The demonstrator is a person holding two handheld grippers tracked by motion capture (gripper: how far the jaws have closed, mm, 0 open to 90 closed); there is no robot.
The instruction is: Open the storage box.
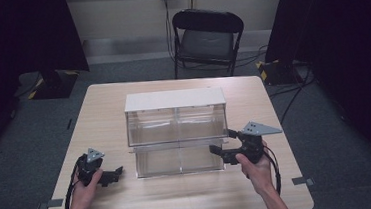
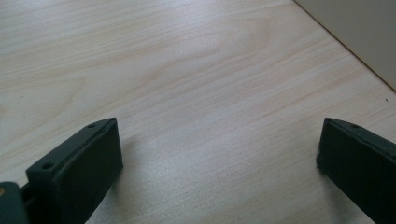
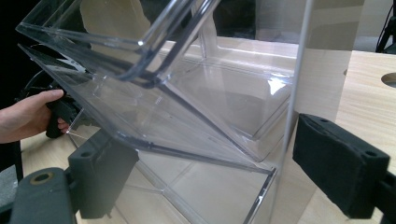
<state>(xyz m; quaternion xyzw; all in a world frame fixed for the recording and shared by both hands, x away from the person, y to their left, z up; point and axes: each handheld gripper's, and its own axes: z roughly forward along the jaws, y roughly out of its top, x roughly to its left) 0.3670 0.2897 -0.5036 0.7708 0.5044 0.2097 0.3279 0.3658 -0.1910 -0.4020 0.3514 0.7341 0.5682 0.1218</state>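
A clear plastic drawer cabinet (image 1: 177, 127) with a white top stands mid-table, its drawers tilted open toward me. In the right gripper view its transparent drawers (image 3: 154, 98) fill the space ahead. My right gripper (image 1: 222, 144) is open at the cabinet's right front corner, one jaw by the lower drawer, the other outside the side wall. My right gripper (image 3: 205, 172) holds nothing. My left gripper (image 1: 115, 174) rests low on the table left of the cabinet. In its own view the left gripper (image 2: 219, 163) is open over bare wood.
The wooden table (image 1: 104, 111) has free room left and right of the cabinet. A black folding chair (image 1: 207, 40) stands behind the far edge. Dark curtains flank the room, and cables lie on the floor at the right. A hole (image 3: 388, 79) is cut in the tabletop.
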